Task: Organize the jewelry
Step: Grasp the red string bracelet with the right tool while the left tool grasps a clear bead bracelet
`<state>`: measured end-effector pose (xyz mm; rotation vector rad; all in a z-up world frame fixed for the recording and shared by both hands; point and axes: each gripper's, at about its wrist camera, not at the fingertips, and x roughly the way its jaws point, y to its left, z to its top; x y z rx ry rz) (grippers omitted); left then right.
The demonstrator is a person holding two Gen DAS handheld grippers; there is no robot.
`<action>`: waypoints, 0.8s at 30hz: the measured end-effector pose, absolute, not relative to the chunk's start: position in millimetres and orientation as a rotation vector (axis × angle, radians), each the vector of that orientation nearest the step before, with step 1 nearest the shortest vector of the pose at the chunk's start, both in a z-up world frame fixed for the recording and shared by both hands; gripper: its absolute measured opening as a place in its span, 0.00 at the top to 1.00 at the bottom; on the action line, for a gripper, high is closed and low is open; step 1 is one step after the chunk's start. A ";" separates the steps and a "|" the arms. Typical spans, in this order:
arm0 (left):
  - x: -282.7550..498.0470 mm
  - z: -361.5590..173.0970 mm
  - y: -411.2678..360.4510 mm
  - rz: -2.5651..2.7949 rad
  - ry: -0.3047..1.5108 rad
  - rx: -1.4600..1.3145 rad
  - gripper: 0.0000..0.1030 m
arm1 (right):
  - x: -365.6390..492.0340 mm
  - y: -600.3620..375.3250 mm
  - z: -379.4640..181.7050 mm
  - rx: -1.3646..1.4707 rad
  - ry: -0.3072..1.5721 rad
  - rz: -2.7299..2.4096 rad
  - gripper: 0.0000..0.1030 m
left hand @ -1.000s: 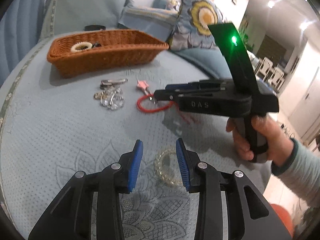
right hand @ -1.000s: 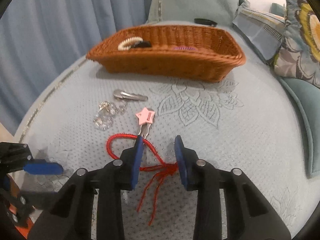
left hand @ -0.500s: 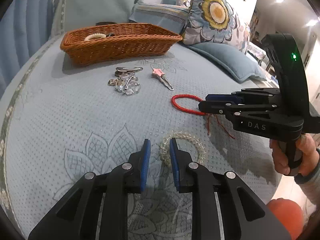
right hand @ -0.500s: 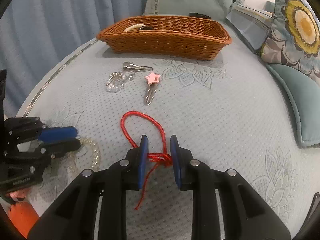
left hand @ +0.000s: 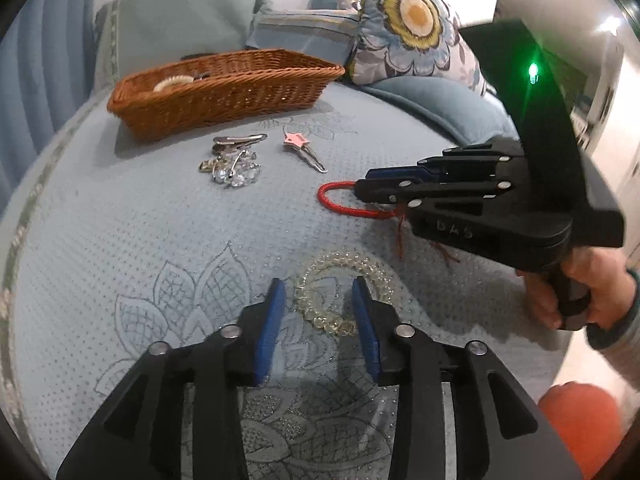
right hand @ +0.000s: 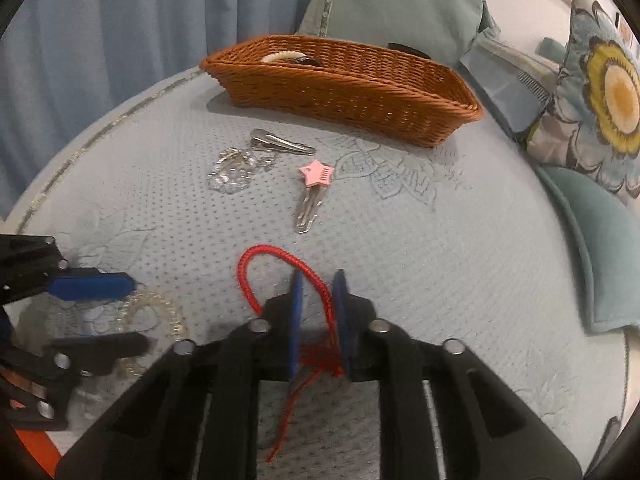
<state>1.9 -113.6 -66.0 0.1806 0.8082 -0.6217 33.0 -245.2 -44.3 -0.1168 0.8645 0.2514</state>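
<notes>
Right gripper point(right hand: 316, 312) tilted down, just closed, seemingly pinching red cord point(right hand: 248, 280).

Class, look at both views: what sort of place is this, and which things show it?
Probably a bedroom at home: a quilted blue bedspread with floral pillows at its head, and blue curtains alongside.

A pale blue quilted bedspread point(right hand: 400, 248) with embroidered flowers carries a brown wicker basket point(right hand: 344, 92), a silver hair clip point(right hand: 280, 145), a clear crystal cluster, perhaps a brooch point(right hand: 232, 172), a pink star-topped hairpin point(right hand: 314, 188), a red cord bracelet point(right hand: 256, 272) and a clear beaded bracelet point(left hand: 340, 292)
</notes>
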 end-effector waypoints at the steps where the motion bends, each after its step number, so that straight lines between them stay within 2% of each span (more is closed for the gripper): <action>1: 1.6 -66.6 -114.1 -0.613 0.805 0.189 0.89 | 30.2 -243.7 -43.9 -0.121 0.857 0.251 0.97; 4: -0.6 -65.5 -110.5 -0.635 0.785 0.172 0.93 | 22.2 -242.1 -41.0 -0.120 0.828 0.241 0.97; 15: 3.5 -34.4 -91.9 -0.590 0.659 0.072 0.93 | 10.3 -261.1 0.6 -0.027 0.708 0.228 0.97; 24: 22.9 1.9 -86.5 -0.577 0.558 0.032 0.93 | 35.7 -275.5 35.8 0.040 0.629 0.215 0.97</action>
